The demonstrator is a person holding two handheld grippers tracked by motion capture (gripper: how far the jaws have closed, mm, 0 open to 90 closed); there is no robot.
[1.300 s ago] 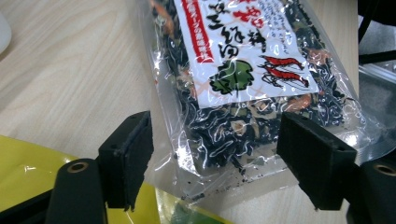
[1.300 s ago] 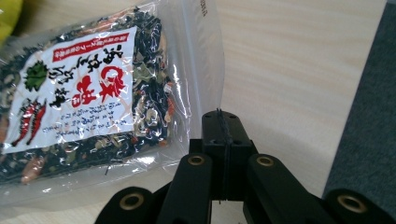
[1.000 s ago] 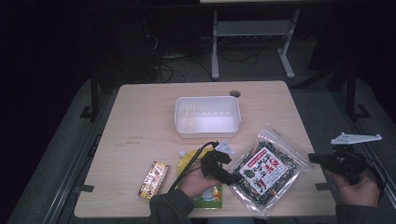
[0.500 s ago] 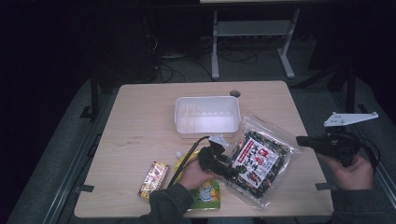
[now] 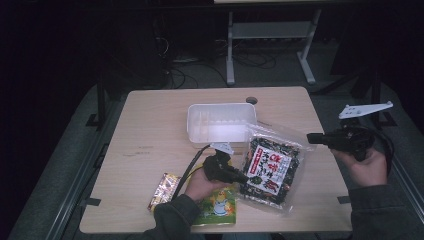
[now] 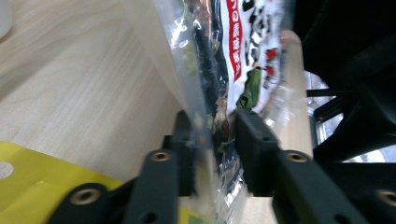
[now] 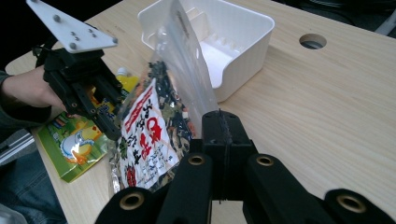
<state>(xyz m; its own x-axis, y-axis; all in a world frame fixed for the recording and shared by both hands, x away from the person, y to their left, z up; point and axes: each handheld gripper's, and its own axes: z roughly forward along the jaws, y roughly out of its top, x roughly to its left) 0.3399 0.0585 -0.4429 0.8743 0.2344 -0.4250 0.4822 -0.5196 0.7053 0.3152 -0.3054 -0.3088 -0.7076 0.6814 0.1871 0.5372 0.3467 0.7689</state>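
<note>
My left gripper (image 6: 212,140) has just been closing, and its jaws now pinch the near edge of the seaweed bag (image 5: 270,167), which has tilted up off the table (image 5: 150,125) since a second ago. My right gripper (image 7: 223,126) has lifted away, clenched on nothing. Beyond, the white bin (image 5: 221,122) stands open with clear room above it.

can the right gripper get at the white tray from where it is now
Probably not yet. The right gripper has its jaws shut on an edge of the seaweed snack bag, which the left gripper also clamps, and the lifted bag hangs between it and the white tray.
</note>
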